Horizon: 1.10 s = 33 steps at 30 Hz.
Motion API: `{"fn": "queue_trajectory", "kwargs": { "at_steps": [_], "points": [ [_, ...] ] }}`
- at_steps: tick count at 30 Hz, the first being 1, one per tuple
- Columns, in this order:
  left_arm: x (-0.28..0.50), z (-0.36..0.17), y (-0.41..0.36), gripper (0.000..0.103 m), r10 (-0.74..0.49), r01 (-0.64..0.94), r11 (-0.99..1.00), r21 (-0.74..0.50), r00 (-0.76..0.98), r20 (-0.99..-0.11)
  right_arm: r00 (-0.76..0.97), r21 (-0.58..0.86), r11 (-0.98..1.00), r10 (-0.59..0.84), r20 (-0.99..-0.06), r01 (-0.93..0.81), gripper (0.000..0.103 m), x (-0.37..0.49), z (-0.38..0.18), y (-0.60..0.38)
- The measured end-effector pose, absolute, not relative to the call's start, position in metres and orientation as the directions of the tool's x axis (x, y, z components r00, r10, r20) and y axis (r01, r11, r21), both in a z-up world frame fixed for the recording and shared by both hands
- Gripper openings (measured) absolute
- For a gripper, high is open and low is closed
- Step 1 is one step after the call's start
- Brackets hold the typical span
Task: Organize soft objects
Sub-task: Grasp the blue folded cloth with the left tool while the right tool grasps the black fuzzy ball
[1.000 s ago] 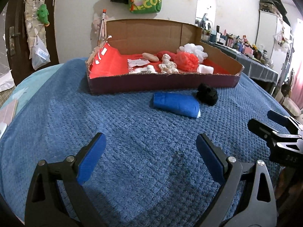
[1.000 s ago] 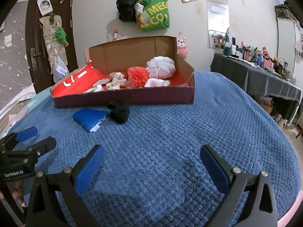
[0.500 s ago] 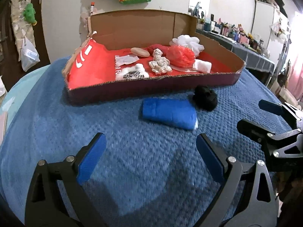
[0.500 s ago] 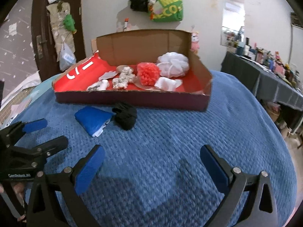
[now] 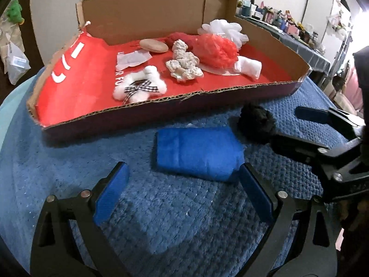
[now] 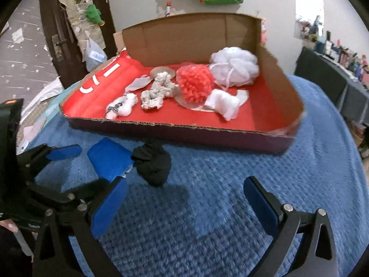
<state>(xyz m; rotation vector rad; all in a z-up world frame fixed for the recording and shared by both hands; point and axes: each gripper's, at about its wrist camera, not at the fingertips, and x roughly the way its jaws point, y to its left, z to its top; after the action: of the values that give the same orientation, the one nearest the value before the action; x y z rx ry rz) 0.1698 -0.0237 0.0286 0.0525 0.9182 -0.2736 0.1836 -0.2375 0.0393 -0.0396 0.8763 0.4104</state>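
A folded blue cloth (image 5: 198,153) lies on the blue blanket just in front of a cardboard box (image 5: 161,106) with a red floor. My left gripper (image 5: 182,192) is open, just short of the cloth. A black soft bundle (image 5: 257,123) lies right of the cloth; in the right wrist view the bundle (image 6: 153,164) lies left of centre, the cloth (image 6: 109,160) further left. My right gripper (image 6: 185,199) is open and empty, just short of the bundle. The box holds a red pouf (image 6: 194,84), a white pouf (image 6: 234,65) and other soft items.
The blue textured blanket (image 6: 219,230) covers the whole surface. A cluttered side table (image 5: 299,41) stands at the right. A door with hanging bags (image 6: 76,30) is at the left. Each gripper shows in the other's view, the right (image 5: 309,129) and the left (image 6: 73,164).
Both grippers have moved forward toward the box. The blue cloth and black bundle are much nearer now. Both jaws stay open.
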Motion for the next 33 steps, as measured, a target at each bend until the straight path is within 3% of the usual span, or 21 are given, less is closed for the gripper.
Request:
{"fn": "queue_trajectory", "kwargs": {
  "at_steps": [7, 12, 15, 16, 17, 18, 22, 33],
  "points": [
    [0.180, 0.028, -0.030, 0.097, -0.234, 0.286, 0.955, -0.081, 0.555, -0.798, 0.495, 0.227, 0.882, 0.427, -0.757, -0.413, 0.089, 0.204, 0.032, -0.235],
    [0.182, 0.027, -0.037, 0.097, -0.244, 0.319, 0.945, -0.071, 0.545, -0.802, 0.467, 0.247, 0.860, 0.459, -0.756, -0.447, 0.072, 0.211, 0.029, -0.229],
    [0.185, 0.024, -0.043, 0.095, -0.229, 0.337, 0.941, -0.042, 0.539, -0.811, 0.451, 0.269, 0.840, 0.491, -0.746, -0.471, 0.052, 0.212, 0.029, -0.226],
    [0.185, 0.023, -0.043, 0.092, -0.227, 0.336, 0.941, -0.039, 0.542, -0.809, 0.443, 0.279, 0.833, 0.503, -0.742, -0.477, 0.038, 0.212, 0.029, -0.225],
    [0.185, 0.024, -0.042, 0.084, -0.224, 0.333, 0.942, -0.036, 0.548, -0.806, 0.437, 0.290, 0.825, 0.516, -0.737, -0.484, 0.035, 0.212, 0.029, -0.224],
    [0.185, 0.026, -0.041, 0.075, -0.228, 0.332, 0.942, -0.039, 0.553, -0.802, 0.441, 0.297, 0.822, 0.524, -0.729, -0.485, 0.035, 0.211, 0.030, -0.225],
    [0.184, 0.031, -0.032, 0.056, -0.252, 0.320, 0.945, -0.072, 0.567, -0.784, 0.457, 0.304, 0.824, 0.529, -0.715, -0.479, 0.035, 0.206, 0.037, -0.228],
    [0.157, 0.056, -0.028, 0.053, -0.310, 0.372, 0.925, -0.080, 0.615, -0.725, 0.507, 0.300, 0.831, 0.531, -0.679, -0.469, 0.035, 0.176, 0.061, -0.239]
  ]
}}
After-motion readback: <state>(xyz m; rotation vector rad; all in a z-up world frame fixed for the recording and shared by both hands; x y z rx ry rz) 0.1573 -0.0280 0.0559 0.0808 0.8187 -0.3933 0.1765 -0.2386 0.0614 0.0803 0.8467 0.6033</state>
